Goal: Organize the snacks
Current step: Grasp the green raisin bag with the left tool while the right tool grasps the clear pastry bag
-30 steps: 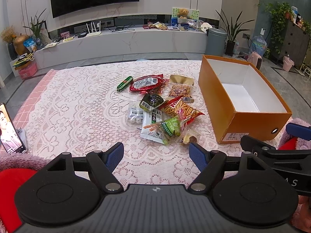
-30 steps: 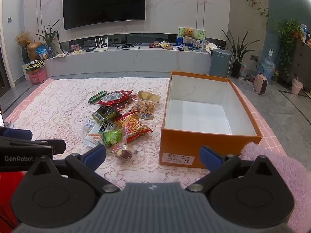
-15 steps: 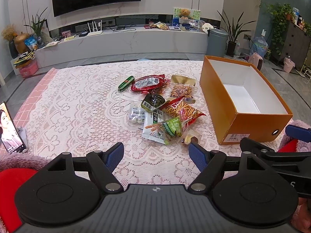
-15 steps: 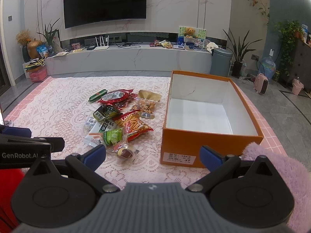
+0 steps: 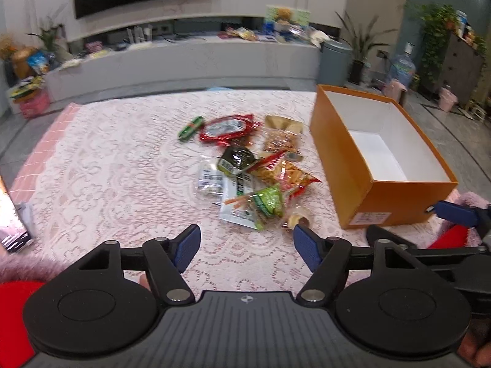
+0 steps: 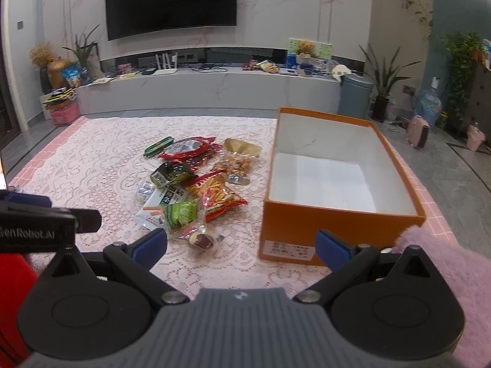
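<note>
While both grippers hang short of the snack pile, nothing is held. Left gripper (image 5: pixel 247 247): jaws closing, only lace cloth between them. Right gripper (image 6: pixel 241 245): spread wide, nothing in it.

Landmark: orange box (image 6: pixel 322 224), open, white inside, no snack in it yet. Just left of its near corner lies a small clear-wrapped round sweet (image 6: pixel 201 239), nearest the grippers. Behind that, a green packet (image 6: pixel 181 211) overlaps a white pouch (image 6: pixel 162 199) and a red bag of stick snacks (image 6: pixel 219 194). Farther left of the box: a dark packet (image 6: pixel 172 174), a red pouch (image 6: pixel 187 147), a green bar (image 6: pixel 158 145), a clear bag of brown bits (image 6: pixel 236 162).

Judgement: start with the loose sweet; pinch one wrapper edge, not the overlapping stack, then carry over the box's near wall.

Pink lace cloth (image 6: pixel 92 159) covers the surface. Beyond: grey floor, white low console (image 6: pixel 208 92), wall television (image 6: pixel 172 0), potted plants, grey bin (image 6: pixel 356 98).
</note>
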### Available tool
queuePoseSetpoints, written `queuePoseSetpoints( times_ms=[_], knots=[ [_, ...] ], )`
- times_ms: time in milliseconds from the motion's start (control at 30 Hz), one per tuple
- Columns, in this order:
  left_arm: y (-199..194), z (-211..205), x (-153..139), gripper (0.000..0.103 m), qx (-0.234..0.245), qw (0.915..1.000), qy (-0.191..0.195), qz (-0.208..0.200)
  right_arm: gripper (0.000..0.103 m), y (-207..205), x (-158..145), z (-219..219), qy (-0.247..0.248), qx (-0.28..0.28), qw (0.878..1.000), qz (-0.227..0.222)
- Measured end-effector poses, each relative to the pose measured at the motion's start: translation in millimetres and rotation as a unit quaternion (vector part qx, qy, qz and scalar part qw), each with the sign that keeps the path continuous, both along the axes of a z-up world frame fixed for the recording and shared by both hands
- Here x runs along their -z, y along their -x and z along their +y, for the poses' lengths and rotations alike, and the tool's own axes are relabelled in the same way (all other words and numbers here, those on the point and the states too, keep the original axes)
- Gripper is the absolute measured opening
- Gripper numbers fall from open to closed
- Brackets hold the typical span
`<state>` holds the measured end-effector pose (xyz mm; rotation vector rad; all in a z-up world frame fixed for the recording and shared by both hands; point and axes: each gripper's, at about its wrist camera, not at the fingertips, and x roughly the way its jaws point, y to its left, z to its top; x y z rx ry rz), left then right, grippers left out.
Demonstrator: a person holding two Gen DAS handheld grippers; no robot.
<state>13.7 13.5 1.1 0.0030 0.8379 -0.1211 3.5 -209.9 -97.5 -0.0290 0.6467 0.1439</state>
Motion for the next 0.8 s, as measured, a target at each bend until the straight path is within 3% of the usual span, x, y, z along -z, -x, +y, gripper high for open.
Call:
queuePoseSetpoints(
  times_ms=[100, 233, 333, 633, 800],
  knots=[
    [-15.0, 4.8, -1.6, 0.061, 0.030, 0.9994, 0.004, 0.017, 0.098, -10.1, 6.7, 4.2, -0.003, -0.013, 1.000, 0.006],
    [-39.8, 7.3, 4.1, 0.045, 0.052, 0.9976, -0.002, 0.045, 0.071, -27.5, 19.3, 15.9, 0.000, -0.038, 0.999, 0.027],
    [-58.6, 8.6, 13.5, 0.045, 0.067, 0.9953, -0.005, 0.070, 0.055, -41.0, 31.2, 26.4, -0.008, -0.058, 0.997, 0.043],
    [-99.0, 7.7, 47.0, 0.047, 0.111, 0.9884, 0.003, 0.104, 0.053, -83.6, 65.2, 50.3, 0.009, -0.099, 0.993, 0.060],
    [-120.8, 6.5, 64.1, 0.051, 0.144, 0.9820, -0.007, 0.122, 0.059, -97.2, 77.9, 57.7, 0.030, -0.127, 0.989, 0.066]
  ],
)
